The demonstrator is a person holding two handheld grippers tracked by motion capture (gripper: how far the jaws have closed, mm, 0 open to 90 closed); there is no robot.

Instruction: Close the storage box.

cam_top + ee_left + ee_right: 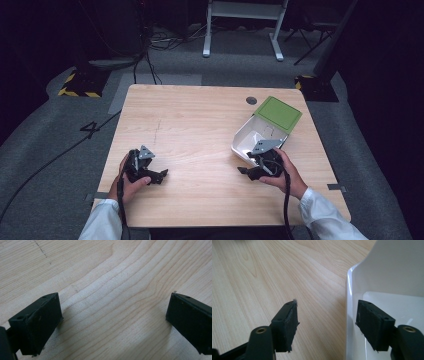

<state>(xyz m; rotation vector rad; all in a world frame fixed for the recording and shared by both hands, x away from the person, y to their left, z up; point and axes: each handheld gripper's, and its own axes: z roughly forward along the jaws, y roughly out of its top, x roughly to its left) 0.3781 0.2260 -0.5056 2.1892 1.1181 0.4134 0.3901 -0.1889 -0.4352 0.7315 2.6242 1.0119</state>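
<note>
High view: the white box (248,137), a glossy plastic container with rounded corners and a matt green hinged lid (278,113) folded open behind it, sat at the right of the pale wood-grain desk (200,130). The right gripper (248,171) was held at the box's near edge, apparently placed there to take hold of the wall. The left gripper (159,176) rested low over bare desk at the near left, well apart from the box, probably parked while the other hand worked. White sleeves entered from the near edge.

Left gripper view: the two black, blocky fingers (40,322) stood wide open with nothing between them except bare wood grain.

Right gripper view: the fingers (285,326) straddled the box's thin white wall (348,315), one finger outside over the desk, the other inside the smooth white interior. A clear gap remained on each side of the wall, so the fingers were open and not yet gripping. The rim's smooth, glossy finish would likely be slippery, so a squarely centred pinch would be advisable.
</note>
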